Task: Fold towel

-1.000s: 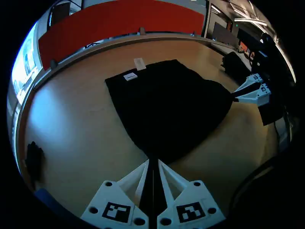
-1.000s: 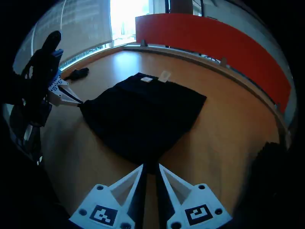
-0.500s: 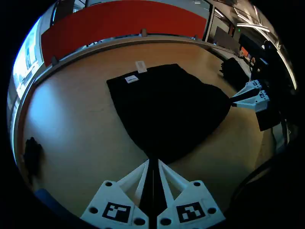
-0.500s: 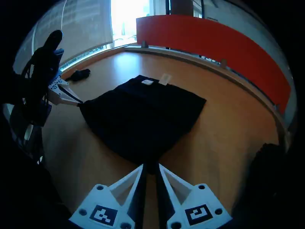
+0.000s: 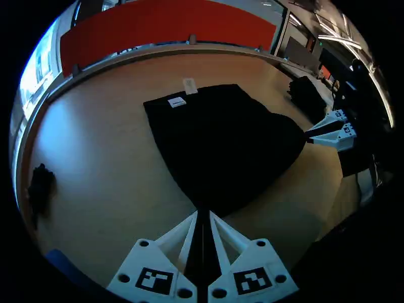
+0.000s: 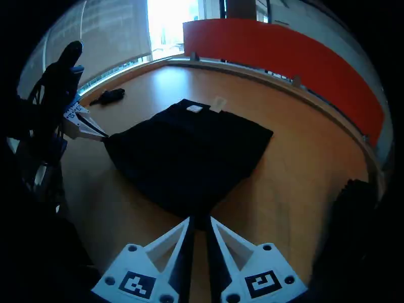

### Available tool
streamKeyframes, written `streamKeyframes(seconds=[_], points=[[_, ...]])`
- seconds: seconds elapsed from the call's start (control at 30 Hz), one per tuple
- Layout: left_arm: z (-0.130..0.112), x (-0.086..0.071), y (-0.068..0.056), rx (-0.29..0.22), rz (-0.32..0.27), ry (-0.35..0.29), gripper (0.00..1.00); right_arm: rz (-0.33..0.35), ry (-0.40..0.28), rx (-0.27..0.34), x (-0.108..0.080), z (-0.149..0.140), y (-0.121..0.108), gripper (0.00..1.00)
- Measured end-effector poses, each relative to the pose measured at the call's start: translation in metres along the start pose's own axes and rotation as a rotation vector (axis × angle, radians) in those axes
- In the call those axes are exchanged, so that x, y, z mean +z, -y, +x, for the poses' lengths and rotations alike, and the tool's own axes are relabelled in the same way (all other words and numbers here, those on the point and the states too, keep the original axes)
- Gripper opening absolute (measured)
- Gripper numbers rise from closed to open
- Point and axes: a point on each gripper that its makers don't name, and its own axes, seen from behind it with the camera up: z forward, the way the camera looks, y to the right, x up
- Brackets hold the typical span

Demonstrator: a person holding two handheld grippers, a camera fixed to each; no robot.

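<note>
Left gripper (image 5: pixel 203 212) and right gripper (image 6: pixel 200 218) each clamp a near corner, black towel (image 5: pixel 222 141) stretching away toward its white tag (image 5: pixel 177 102).

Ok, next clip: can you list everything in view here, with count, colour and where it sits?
towel: one, black, spread on the table, two near corners held by the grippers
table: one, light wood, under the towel
label: one, white, on the towel near a far corner
tag: one, pale, at the towel's far edge
panel: one, red, along the table's far edge
small object: one, black, on the table apart from the towel; cannot tell what
bundle: one, dark, at the table's edge; cannot tell what
left gripper: one, white, shut on one towel corner
right gripper: one, white, shut on the other corner
</note>
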Motion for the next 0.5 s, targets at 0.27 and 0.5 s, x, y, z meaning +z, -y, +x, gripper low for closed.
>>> streamKeyframes(seconds=[0.27,0.5], points=[[-0.015,-0.014,-0.015,-0.028,-0.022,0.018,0.0,0.01,0.017,0.009,-0.018,-0.011,0.016,0.14],[-0.029,-0.025,-0.03,-0.041,-0.046,0.038,0.0,0.024,0.033,0.021,-0.031,-0.022,0.032,0.14]])
